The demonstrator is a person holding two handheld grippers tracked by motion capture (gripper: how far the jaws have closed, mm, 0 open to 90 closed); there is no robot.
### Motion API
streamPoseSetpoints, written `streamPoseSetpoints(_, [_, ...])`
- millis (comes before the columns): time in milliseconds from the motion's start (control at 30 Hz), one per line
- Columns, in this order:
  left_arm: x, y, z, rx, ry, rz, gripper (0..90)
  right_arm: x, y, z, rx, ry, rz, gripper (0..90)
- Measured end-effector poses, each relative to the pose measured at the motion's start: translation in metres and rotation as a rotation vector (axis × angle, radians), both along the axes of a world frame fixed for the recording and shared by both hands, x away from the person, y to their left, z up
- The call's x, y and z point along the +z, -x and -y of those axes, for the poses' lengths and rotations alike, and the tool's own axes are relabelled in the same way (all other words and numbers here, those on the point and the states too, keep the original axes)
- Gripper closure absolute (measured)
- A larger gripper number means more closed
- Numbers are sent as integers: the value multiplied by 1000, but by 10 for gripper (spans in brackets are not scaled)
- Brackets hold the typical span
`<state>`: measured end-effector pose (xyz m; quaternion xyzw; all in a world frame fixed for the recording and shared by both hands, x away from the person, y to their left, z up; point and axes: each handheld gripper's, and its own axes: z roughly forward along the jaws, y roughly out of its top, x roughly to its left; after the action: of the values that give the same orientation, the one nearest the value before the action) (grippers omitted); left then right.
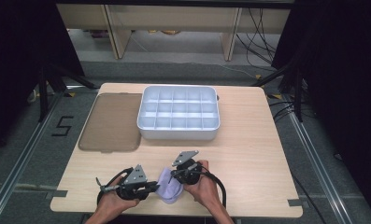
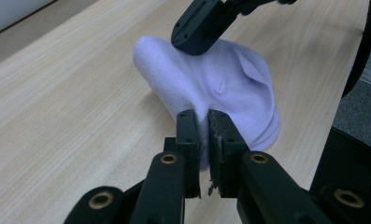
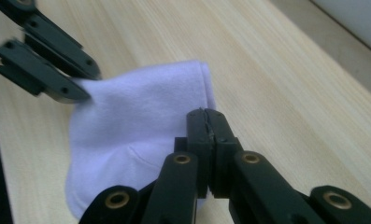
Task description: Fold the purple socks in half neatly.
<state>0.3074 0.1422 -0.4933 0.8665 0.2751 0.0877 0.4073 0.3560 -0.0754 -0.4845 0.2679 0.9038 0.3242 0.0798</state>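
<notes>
A pale lilac sock (image 1: pixel 168 187) lies bunched on the wooden table near its front edge, between my two grippers. My left gripper (image 2: pixel 203 117) is shut on a fold of the sock (image 2: pixel 230 79), and fabric shows between its pads. My right gripper (image 3: pixel 205 114) is shut, with its tips pinching the opposite edge of the sock (image 3: pixel 136 116). In the high view the left gripper (image 1: pixel 153 186) comes in from the left and the right gripper (image 1: pixel 174 175) from the right, each held in a hand. The other gripper's jaws appear at the top of each gripper view.
A white tray (image 1: pixel 178 133) divided into several compartments stands at the middle back of the table. A brown translucent lid (image 1: pixel 112 122) lies flat to its left. The table's front edge (image 1: pixel 174 215) runs just below the hands.
</notes>
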Motion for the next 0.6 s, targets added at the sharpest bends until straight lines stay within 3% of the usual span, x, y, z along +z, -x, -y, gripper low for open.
streamPoseSetpoints(100, [0,0,0,-9,-4,-3,828,-5,-3,-2,-1,36,17,899])
streamPoseSetpoints(133, [0,0,0,-15,-8,9,828,-5,-2,-3,-20,33,0,898])
streamPoseSetpoints(167, [0,0,0,-14,-9,9,828,-5,-5,-2,6,48,31,899])
streamPoseSetpoints(233, [0,0,-1,-13,-12,8,828,-3,-4,0,-3,26,35,899])
streamPoseSetpoints(267, [0,1,0,7,17,3,828,5,-1,6,-12,10,57,898])
streamPoseSetpoints(333, [0,1,-1,-1,12,8,827,12,2,9,-6,7,57,898])
streamPoseSetpoints(367, [0,1,-1,-2,8,10,827,18,6,13,3,-19,75,897])
streamPoseSetpoints(467, [1,1,-2,-2,-13,15,826,23,18,18,20,-29,49,896])
streamPoseSetpoints(567, [3,3,-2,-21,-33,24,826,13,29,17,50,-6,-1,892])
streamPoseSetpoints(600, [3,3,-1,-8,-16,24,826,8,31,16,40,5,-10,890])
